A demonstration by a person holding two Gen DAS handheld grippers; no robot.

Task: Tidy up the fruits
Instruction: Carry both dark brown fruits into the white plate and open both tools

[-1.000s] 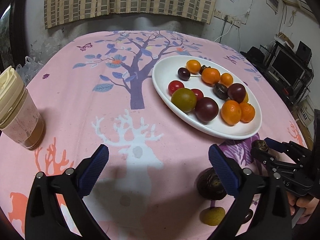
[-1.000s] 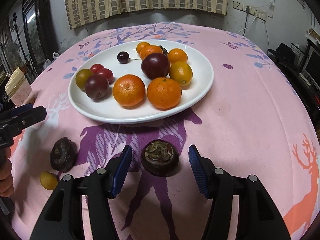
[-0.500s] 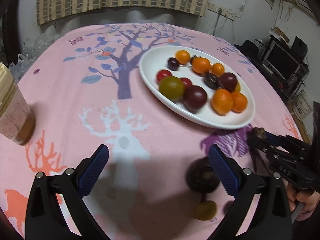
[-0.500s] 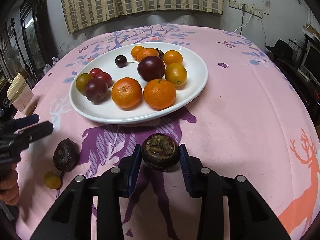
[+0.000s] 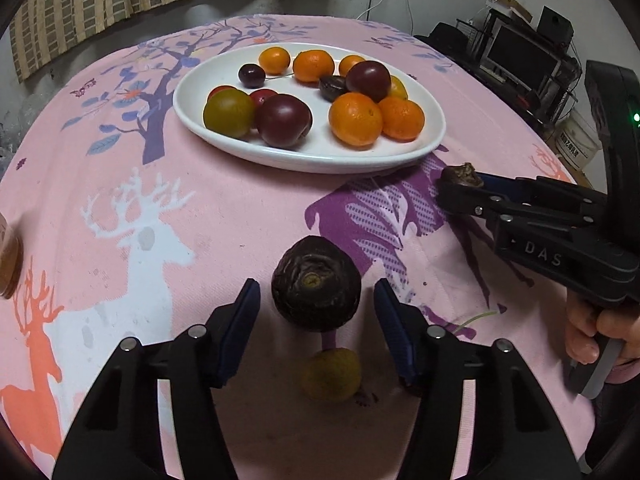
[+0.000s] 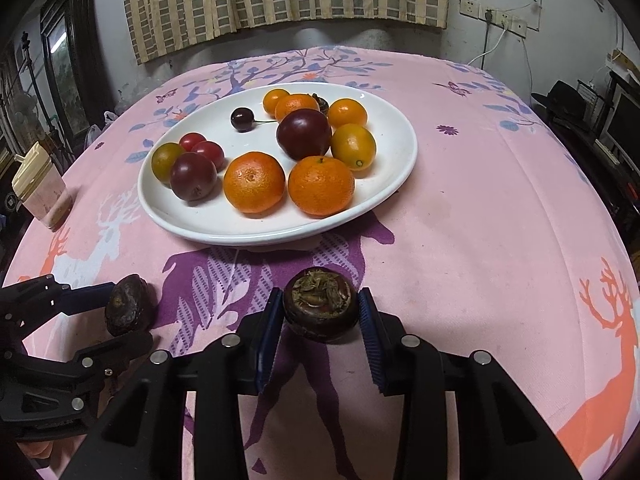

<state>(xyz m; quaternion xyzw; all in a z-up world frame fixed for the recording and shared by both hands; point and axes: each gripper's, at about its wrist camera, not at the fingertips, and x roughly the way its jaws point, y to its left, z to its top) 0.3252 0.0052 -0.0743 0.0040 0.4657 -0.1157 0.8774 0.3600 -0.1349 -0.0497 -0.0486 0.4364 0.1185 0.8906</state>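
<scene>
The right gripper (image 6: 320, 320) had its fingers (image 6: 267, 332) clamped on a dark, round fruit with a dried brown crown (image 6: 320, 309), held just off the pink counter (image 6: 480, 240) near its front edge, a little short of the white plate (image 6: 404, 152). That plate sat toward the middle of the counter and already carried oranges, plums, small tomatoes and a cherry.

The left gripper (image 5: 316, 320) stood with its fingers (image 5: 236, 332) apart on either side of a second dark, wrinkled fruit (image 5: 316, 282), with a visible gap on each side, so nothing was gripped there. A small yellow-green fruit (image 5: 331, 374) lay on the counter just behind it, between the two arms of the tool.

The step in hand looked like gathering the loose fruits at the front edge onto the plate, with the right side further along. The next move probably called for carrying the gripped fruit over the plate's near rim and setting it down in a free spot, while the left fingers closed squarely on the wrinkled fruit without nudging the small one.
</scene>
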